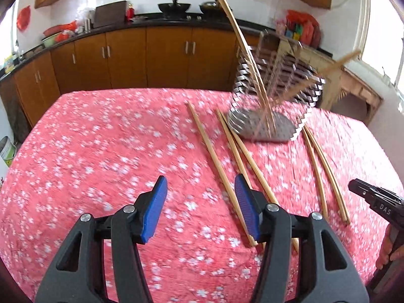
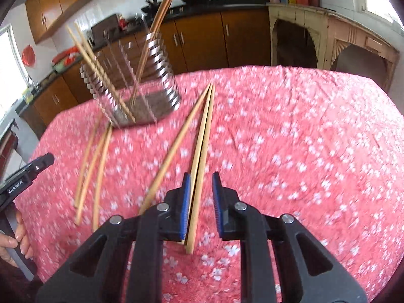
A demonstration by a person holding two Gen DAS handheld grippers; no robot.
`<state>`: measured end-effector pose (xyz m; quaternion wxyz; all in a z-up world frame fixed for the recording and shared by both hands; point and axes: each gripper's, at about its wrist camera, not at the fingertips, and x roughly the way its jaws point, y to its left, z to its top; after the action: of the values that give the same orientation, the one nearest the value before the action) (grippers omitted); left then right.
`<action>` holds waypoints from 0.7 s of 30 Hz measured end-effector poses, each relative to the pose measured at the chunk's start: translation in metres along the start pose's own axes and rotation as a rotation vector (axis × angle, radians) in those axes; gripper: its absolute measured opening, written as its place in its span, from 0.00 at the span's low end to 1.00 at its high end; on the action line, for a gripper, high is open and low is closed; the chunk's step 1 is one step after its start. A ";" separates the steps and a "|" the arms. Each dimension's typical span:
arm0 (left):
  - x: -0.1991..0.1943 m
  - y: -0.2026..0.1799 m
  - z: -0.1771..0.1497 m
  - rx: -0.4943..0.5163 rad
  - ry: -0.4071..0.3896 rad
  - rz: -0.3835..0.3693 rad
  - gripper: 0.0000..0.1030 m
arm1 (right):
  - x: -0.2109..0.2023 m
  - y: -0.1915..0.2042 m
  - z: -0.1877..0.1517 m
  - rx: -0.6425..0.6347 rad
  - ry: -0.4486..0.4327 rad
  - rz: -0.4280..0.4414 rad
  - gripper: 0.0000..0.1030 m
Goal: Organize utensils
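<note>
1. Work surface: a table covered by a pink floral cloth (image 1: 106, 151). Both views are motion-blurred.
2. Utensil holder (image 1: 275, 85): a metal rack of stacked bright slats on a dark perforated base. It stands on the cloth at the far side, right of centre in the left wrist view and left of centre in the right wrist view (image 2: 133, 75).
3. Chopsticks in the holder (image 1: 242, 45): several wooden sticks stand tilted inside it, their tips on the base, leaning in different directions.
4. Loose chopsticks, left group (image 1: 227, 174): three sticks lie flat on the cloth in front of the holder. Two lie close together; the third lies apart on the left.
5. Loose chopsticks, right group (image 2: 199, 156): sticks lie on the cloth beside the holder, fanning toward the right gripper.
6. Left gripper (image 1: 200, 207): the blue-padded jaws stand about half open. Nothing is between the pads. One stick of the left group passes under the right-hand finger.
7. Right gripper (image 2: 200, 204): the jaws stand narrowly apart. A stick end lies in the gap, close against the left pad; pad contact cannot be confirmed, and the right pad is clear of it.
8. A person's hand (image 2: 17, 237) holds the left gripper's grip, at the left edge of the right wrist view.
</note>
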<state>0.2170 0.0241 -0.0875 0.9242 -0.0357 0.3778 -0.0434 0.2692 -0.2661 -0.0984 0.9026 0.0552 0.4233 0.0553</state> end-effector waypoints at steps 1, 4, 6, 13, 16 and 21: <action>0.003 -0.002 0.000 0.004 0.007 0.000 0.54 | 0.002 0.004 -0.002 -0.007 0.007 -0.002 0.18; 0.013 -0.004 0.000 0.009 0.040 0.009 0.54 | 0.011 0.009 -0.006 -0.033 0.025 -0.022 0.17; 0.020 -0.005 -0.002 0.005 0.063 0.013 0.54 | 0.015 0.010 -0.008 -0.045 0.025 -0.038 0.14; 0.031 -0.006 -0.005 0.009 0.092 0.022 0.54 | 0.023 0.018 -0.005 -0.104 0.029 -0.079 0.14; 0.033 -0.008 -0.004 0.008 0.105 0.020 0.53 | 0.026 0.018 -0.002 -0.115 0.028 -0.141 0.08; 0.044 -0.013 -0.004 0.018 0.133 0.034 0.39 | 0.028 -0.017 0.009 0.010 0.019 -0.185 0.08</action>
<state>0.2450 0.0068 -0.1200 0.8979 -0.0179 0.4386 -0.0337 0.2952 -0.2791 -0.1166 0.8996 0.0200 0.4353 -0.0299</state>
